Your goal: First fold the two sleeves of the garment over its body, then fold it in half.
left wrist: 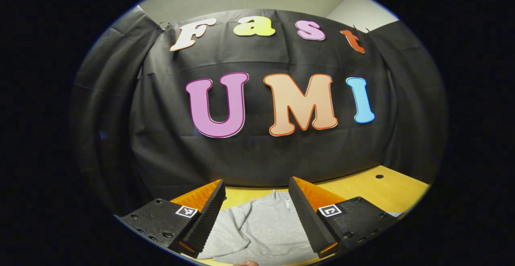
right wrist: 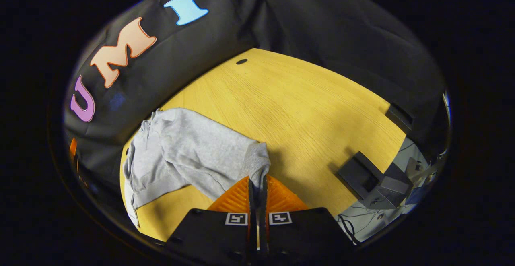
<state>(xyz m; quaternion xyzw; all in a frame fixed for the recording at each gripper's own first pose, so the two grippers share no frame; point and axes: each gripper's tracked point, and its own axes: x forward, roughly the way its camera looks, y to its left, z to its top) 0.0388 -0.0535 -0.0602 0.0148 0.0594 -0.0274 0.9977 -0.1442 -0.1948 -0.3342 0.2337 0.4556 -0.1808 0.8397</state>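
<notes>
Meanwhile right gripper [right wrist: 257,181] jaws pinch the sweatshirt [right wrist: 189,153] sleeve cuff [right wrist: 257,159]; left gripper [left wrist: 257,205] jaws gape wide.

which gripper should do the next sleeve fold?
Right, probably. The right hand-held gripper is already shut on a sleeve cuff of the grey sweatshirt and need only carry it over the body. The left hand-held gripper is open above the sweatshirt, holding nothing.

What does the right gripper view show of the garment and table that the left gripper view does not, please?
Right gripper view: the right claw shut on a sleeve cuff, and a dark block at the table's edge.

Left gripper view: the left claw open above the garment, with the collar between its fingers.

Both: the grey garment on the wooden table.
</notes>
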